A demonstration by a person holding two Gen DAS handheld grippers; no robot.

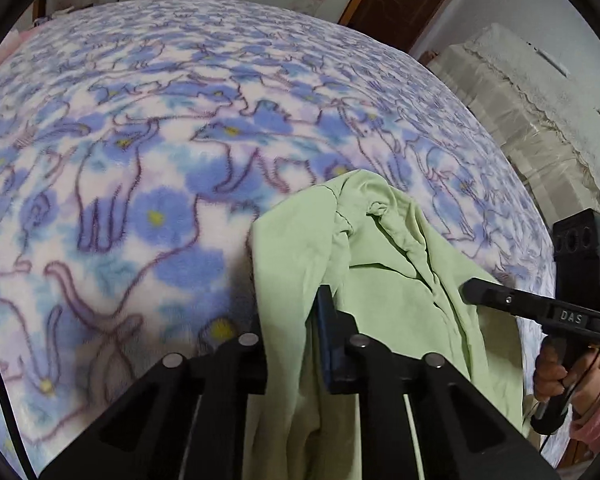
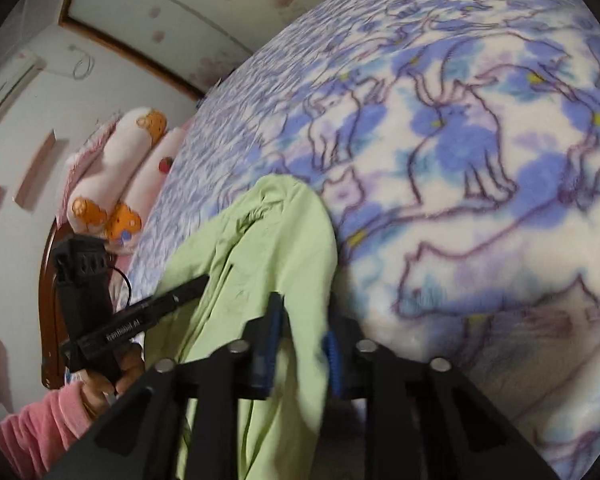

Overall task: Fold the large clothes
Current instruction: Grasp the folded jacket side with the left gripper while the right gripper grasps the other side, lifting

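A light green garment [image 1: 380, 264] lies bunched on the blue-flowered fleece blanket [image 1: 140, 168] and runs back between my fingers. My left gripper [image 1: 296, 316] is shut on its cloth, which drapes over and hides one finger. In the left wrist view, my right gripper [image 1: 474, 294] comes in from the right and its tip meets the garment's right edge. In the right wrist view, the garment [image 2: 260, 240] passes between the blue pads [image 2: 274, 320] of my right gripper [image 2: 304, 332], which is shut on it. There my left gripper [image 2: 198, 284] reaches in from the left.
The blanket [image 2: 480, 168] covers the whole bed. Pink pillows with bear prints [image 2: 116, 176] lie at the head, by a wooden headboard [image 2: 48, 304]. Furniture under a lace-edged cover [image 1: 512, 96] stands beyond the bed. A hand in a pink sleeve [image 1: 592, 404] holds each gripper.
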